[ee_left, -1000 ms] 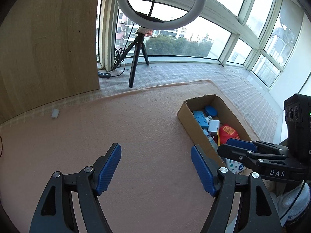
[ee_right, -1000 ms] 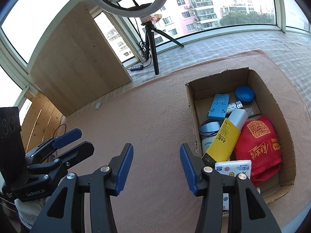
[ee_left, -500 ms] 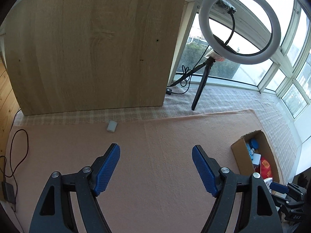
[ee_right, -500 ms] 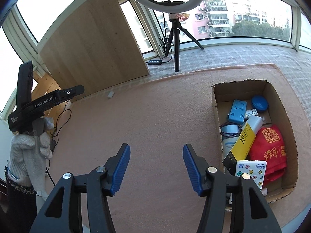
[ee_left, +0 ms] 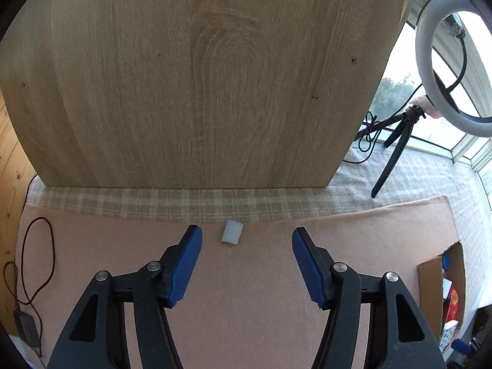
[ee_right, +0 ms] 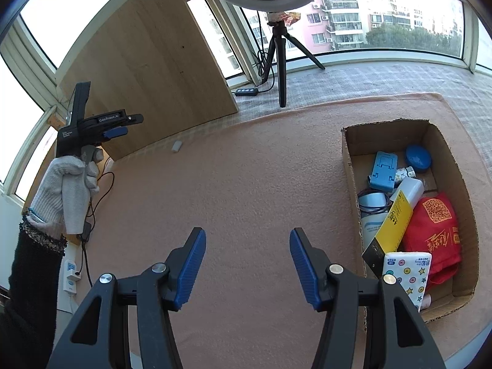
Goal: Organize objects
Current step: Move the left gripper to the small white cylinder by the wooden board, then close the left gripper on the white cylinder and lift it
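Floor: I see a pink felt mat [ee_right: 246, 184] spread over a pale checked cloth [ee_left: 184, 206] that shows along its far edge
Panel: a tall light-oak board [ee_left: 200, 77] stands upright on the checked cloth, its grain running vertically, a few small holes in its face
Windows: curved bay glazing [ee_right: 384, 15] wraps the far side, white frames between the panes
Outside: I make out pink and white apartment blocks and green trees
Lamp: a white ring light [ee_left: 430, 70] on a black tripod [ee_right: 279, 61] stands by the sill, cable trailing
Side wall: wooden slats [ee_left: 7, 153] at left
Light: bright daylight
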Tool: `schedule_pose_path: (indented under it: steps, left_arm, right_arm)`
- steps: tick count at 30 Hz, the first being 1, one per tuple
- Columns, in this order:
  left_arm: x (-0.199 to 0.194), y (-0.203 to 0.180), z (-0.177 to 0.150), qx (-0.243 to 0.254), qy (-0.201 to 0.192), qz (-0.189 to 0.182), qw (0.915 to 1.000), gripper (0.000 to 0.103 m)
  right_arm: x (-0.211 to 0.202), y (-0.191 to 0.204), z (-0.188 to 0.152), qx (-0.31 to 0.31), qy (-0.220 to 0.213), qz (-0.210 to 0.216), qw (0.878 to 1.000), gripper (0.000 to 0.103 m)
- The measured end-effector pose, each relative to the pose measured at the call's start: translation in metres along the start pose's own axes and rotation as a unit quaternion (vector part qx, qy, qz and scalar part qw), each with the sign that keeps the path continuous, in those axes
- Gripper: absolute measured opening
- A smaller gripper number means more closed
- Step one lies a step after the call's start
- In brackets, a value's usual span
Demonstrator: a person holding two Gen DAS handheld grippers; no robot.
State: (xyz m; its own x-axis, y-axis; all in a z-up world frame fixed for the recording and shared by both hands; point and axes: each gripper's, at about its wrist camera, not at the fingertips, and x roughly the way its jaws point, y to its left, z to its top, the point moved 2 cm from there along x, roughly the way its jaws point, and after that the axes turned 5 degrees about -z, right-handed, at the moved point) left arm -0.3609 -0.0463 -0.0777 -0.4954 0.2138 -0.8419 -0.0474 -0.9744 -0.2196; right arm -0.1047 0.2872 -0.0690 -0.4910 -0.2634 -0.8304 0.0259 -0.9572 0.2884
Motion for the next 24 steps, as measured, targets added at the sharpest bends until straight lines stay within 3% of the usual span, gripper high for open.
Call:
schedule_pose_path:
  steps: [8, 20, 22, 24]
  left_arm:
    - [0.074, 0.007, 0.000, -0.011, 0.070, -0.003, 0.9974, 0.064]
    - [0.122, 0.012, 0.008, -0.018, 0.101, 0.013, 0.9947, 0.064]
    - [0.126, 0.013, 0.008, -0.019, 0.099, 0.015, 0.9948, 0.061]
    - [0.130, 0.013, 0.009, -0.021, 0.100, 0.016, 0.9946, 0.046]
  right_arm:
    - [0.018, -0.014, -0.005, 0.021, 0.027, -0.007, 0.999, 0.053]
    - [0.022, -0.041, -0.009, 0.056, 0.039, -0.016, 0.998, 0.053]
    - [0.023, -0.044, -0.009, 0.062, 0.041, -0.017, 0.997, 0.053]
    - [0.023, -0.046, -0.011, 0.065, 0.043, -0.017, 0.997, 0.053]
